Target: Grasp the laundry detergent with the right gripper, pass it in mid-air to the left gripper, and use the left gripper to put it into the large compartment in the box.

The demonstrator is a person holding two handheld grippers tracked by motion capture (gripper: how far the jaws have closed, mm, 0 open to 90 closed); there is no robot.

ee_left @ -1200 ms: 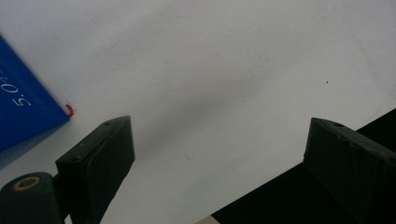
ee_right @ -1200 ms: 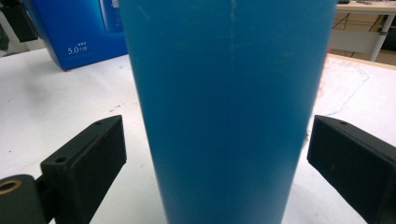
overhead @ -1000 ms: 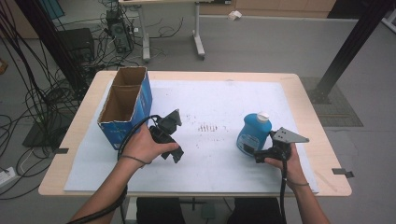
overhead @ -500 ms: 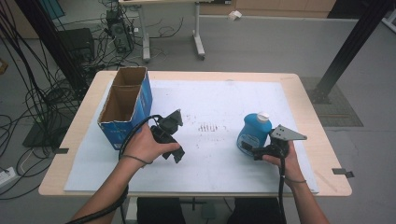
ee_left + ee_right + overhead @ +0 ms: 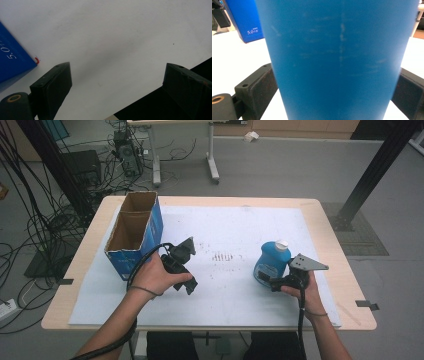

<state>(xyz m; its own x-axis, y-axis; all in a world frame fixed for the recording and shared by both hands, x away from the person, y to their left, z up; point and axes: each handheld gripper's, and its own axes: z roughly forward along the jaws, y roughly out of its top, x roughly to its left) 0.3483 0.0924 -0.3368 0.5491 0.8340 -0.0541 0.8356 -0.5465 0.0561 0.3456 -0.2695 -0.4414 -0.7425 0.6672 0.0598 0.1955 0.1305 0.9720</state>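
A blue bottle [image 5: 270, 260] with a white cap stands upright on the white sheet [image 5: 235, 225] at the right. My right gripper [image 5: 267, 281] reaches it from the front, low on its body. In the right gripper view the bottle [image 5: 337, 50] sits between the jaws, which press against both of its sides [image 5: 337, 85]. My left gripper [image 5: 189, 287] is held over the sheet just right of the blue cardboard box [image 5: 135, 237]. Its jaws [image 5: 115, 82] are wide open with nothing between them, pointing down at the sheet, and a corner of the box [image 5: 12, 60] shows at the left.
The box is open at the top with two compartments and stands at the table's left. Faint dark marks [image 5: 222, 256] dot the sheet's middle. The wooden table edge [image 5: 325, 225] rims the sheet. Cables and a desk stand on the floor behind.
My right gripper has edged left and closer around the bottle's base. The left gripper and the box have barely moved.
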